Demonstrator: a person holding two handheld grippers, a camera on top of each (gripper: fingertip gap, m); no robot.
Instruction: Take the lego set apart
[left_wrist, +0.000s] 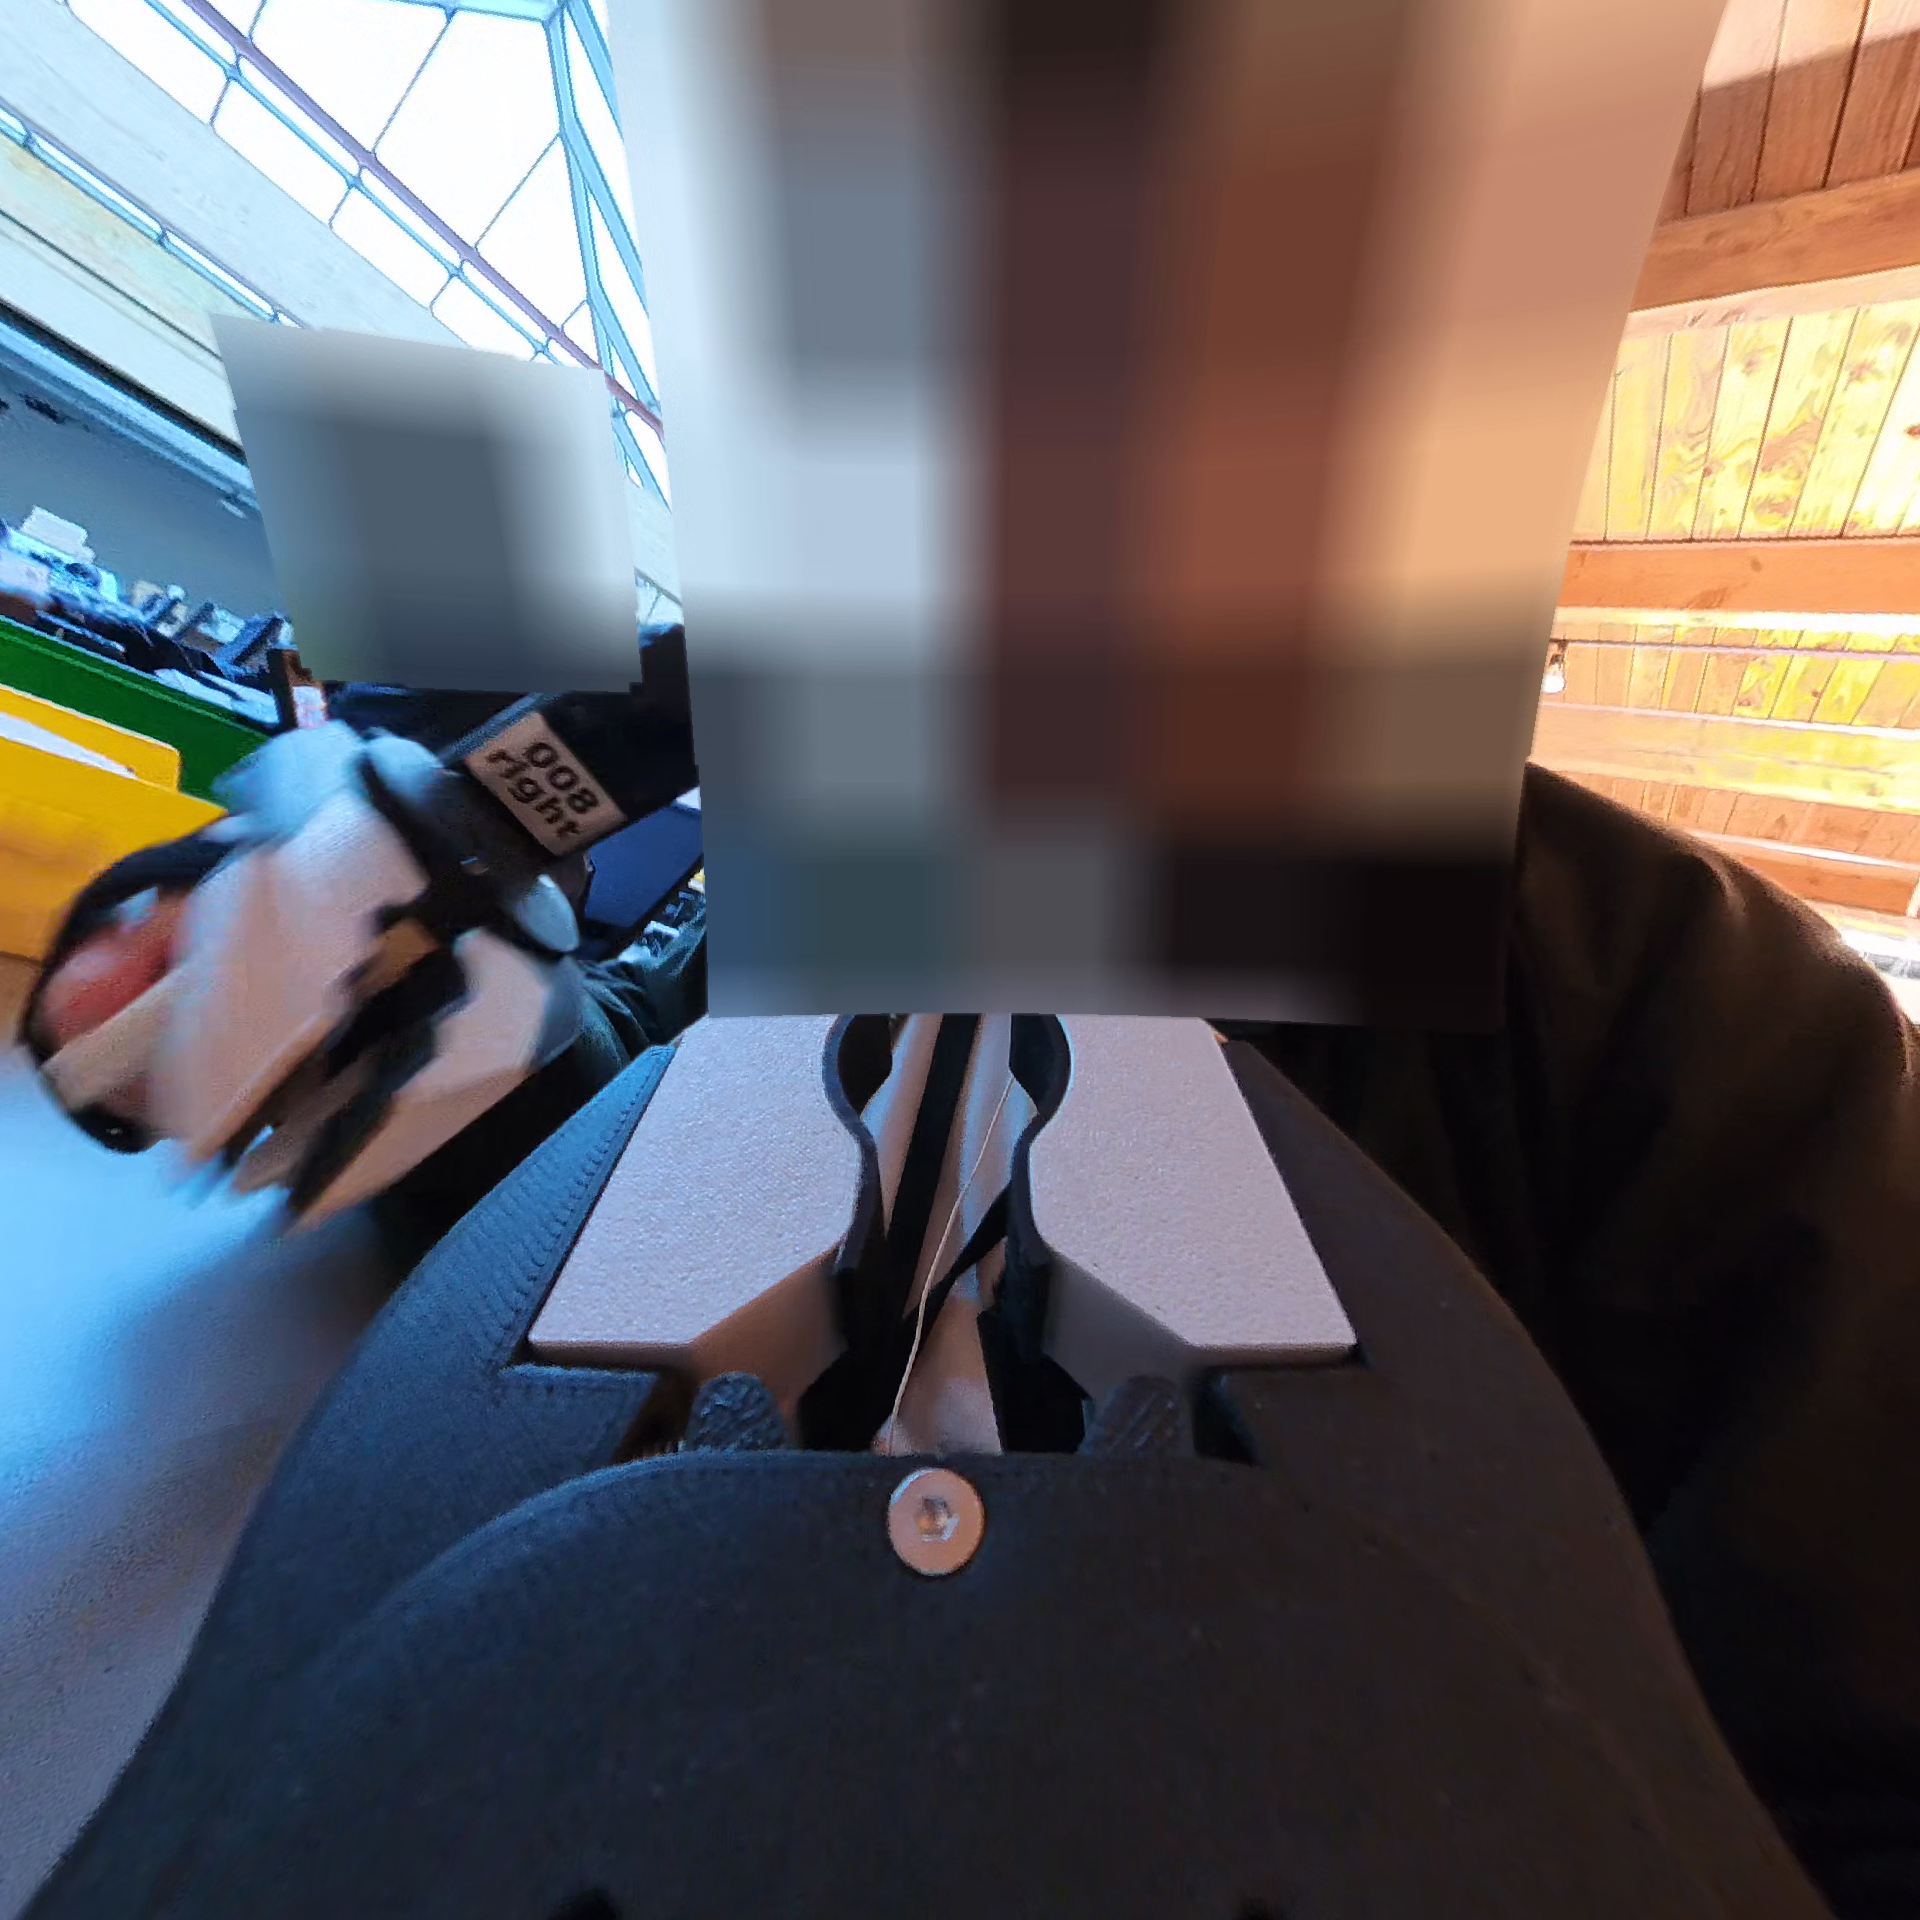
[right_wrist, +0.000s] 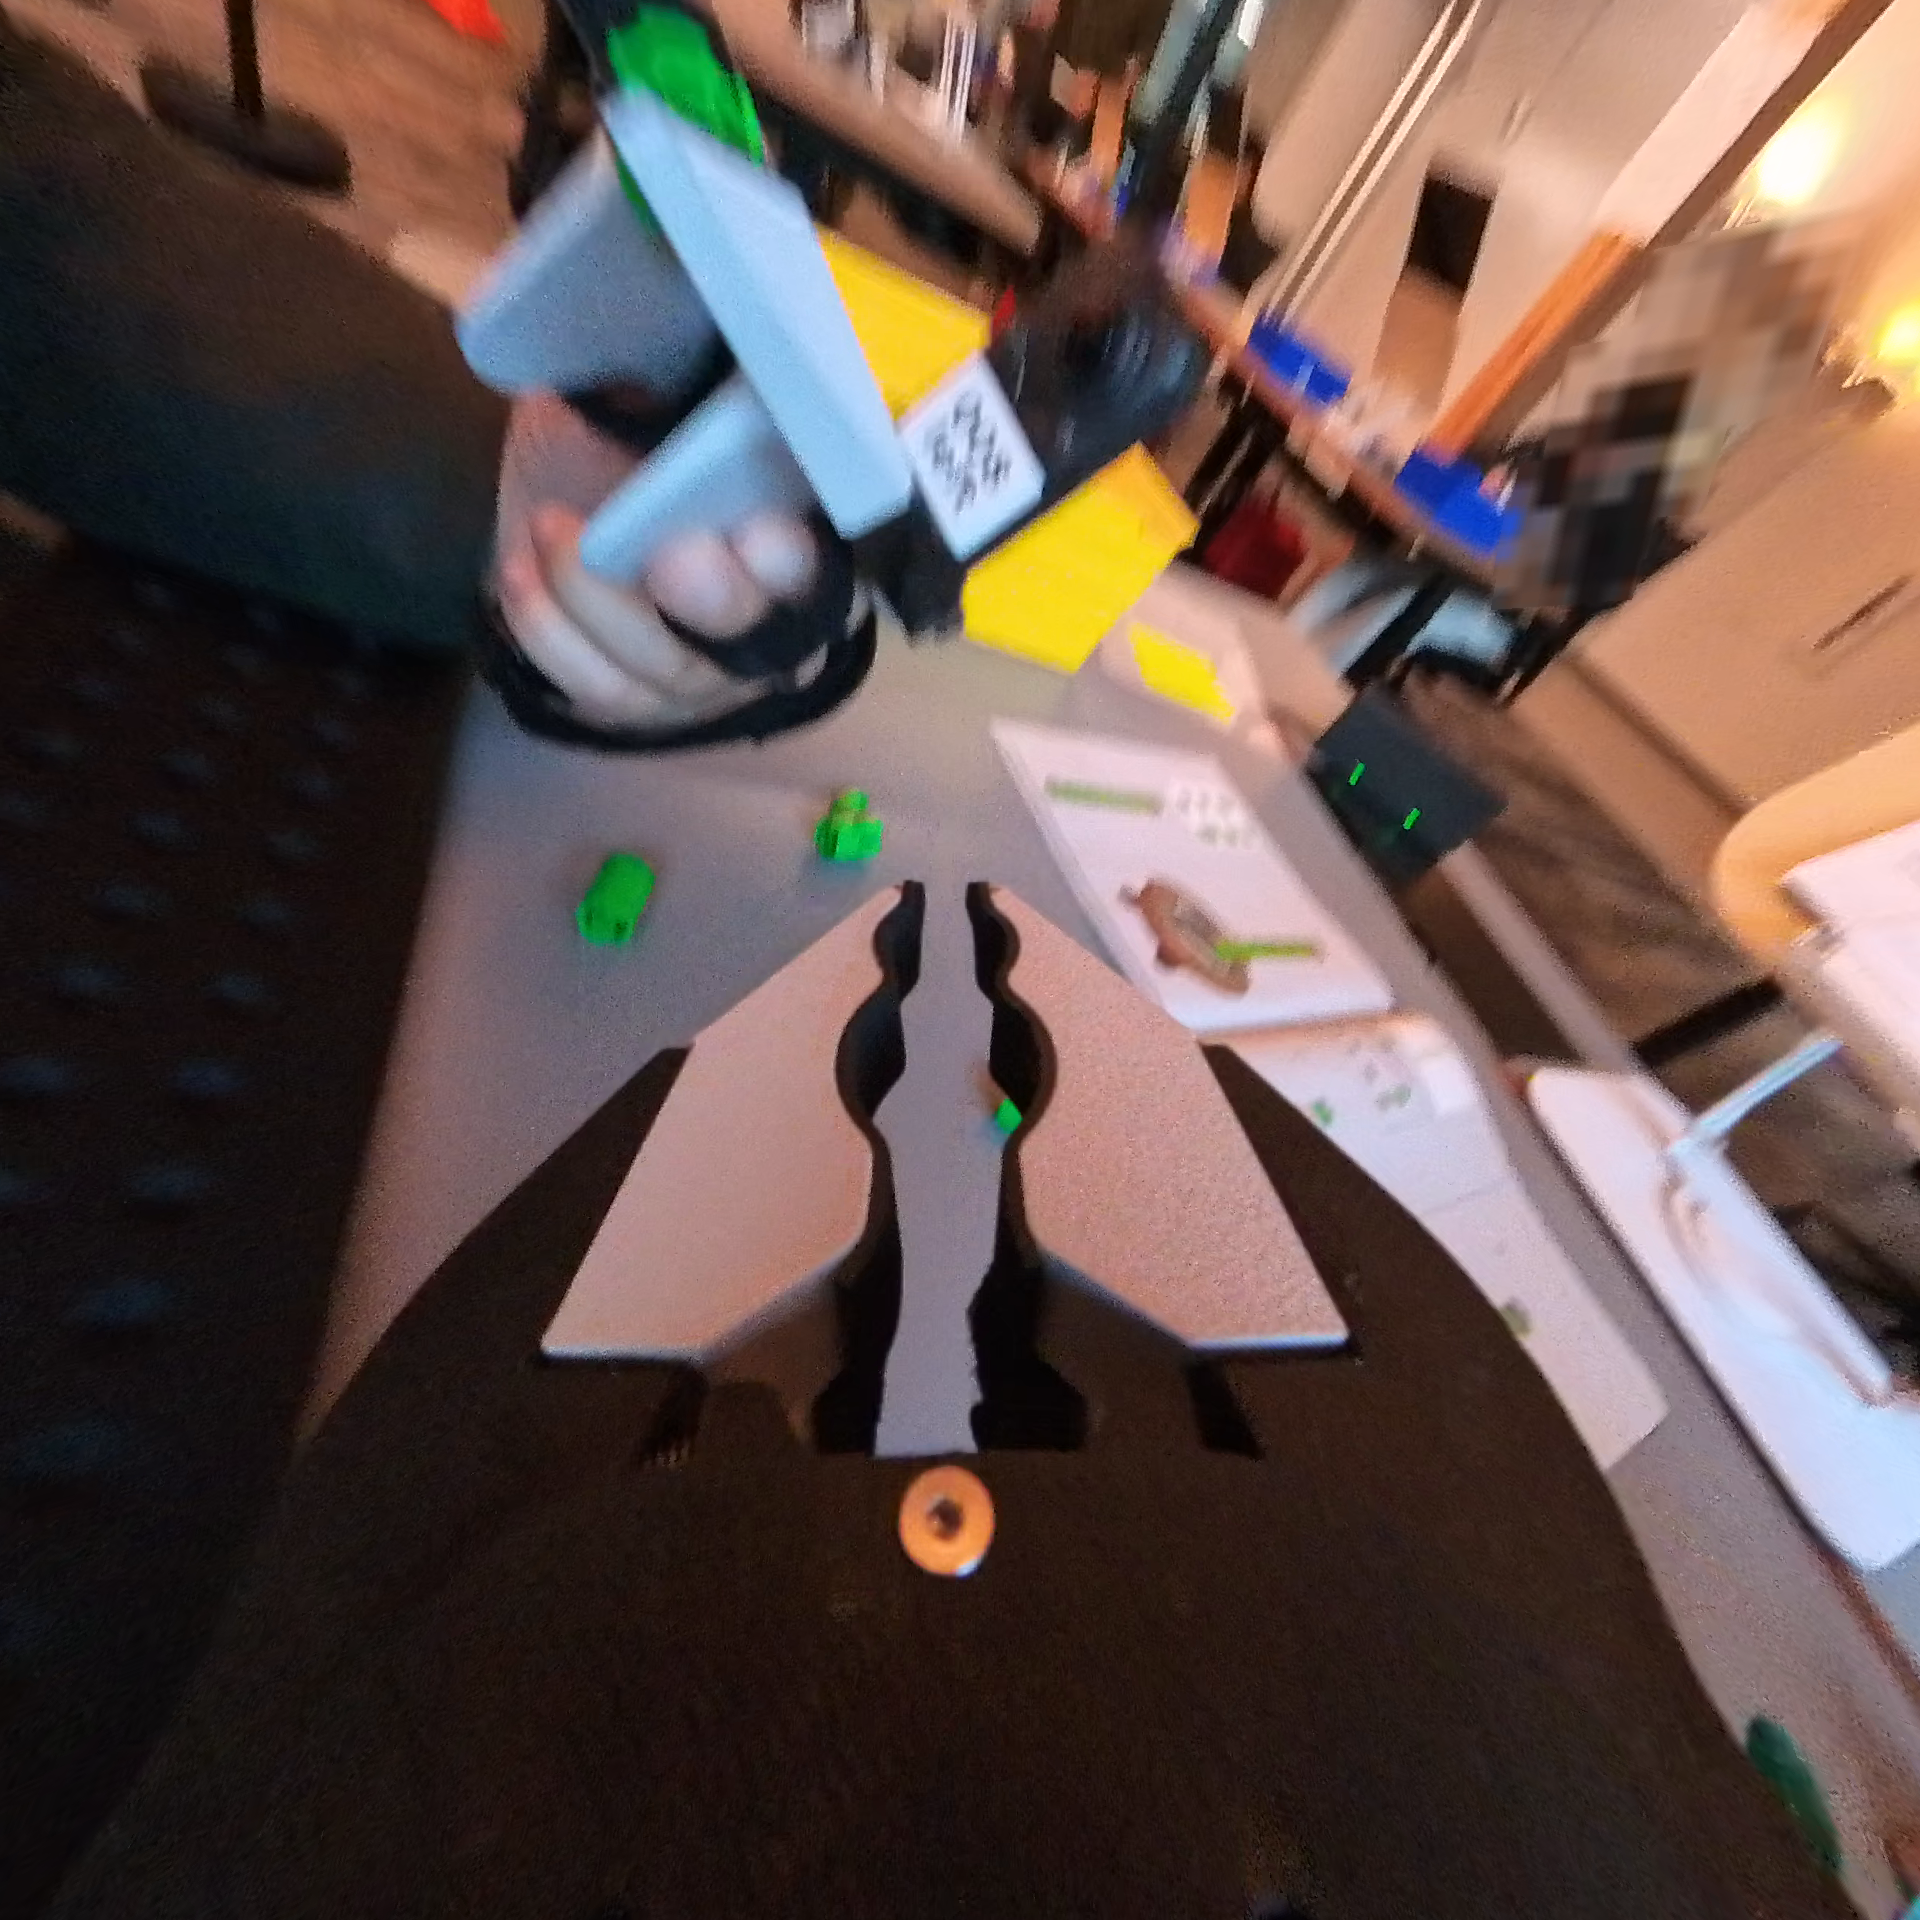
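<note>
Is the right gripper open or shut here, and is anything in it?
Open and empty: the right gripper shows a narrow gap of bare grey table between its fingers.

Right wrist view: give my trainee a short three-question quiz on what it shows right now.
1. True or false: the two bright green plastic lego pieces lie apart from each other on the grey table.
2. What lies on the table to the right of the right gripper? A) an open white instruction booklet B) a red mug C) a blue towel
3. Fill in: the plastic bin at the far end of the table is ___ in colour.

Key: 1 true; 2 A; 3 yellow.
</note>
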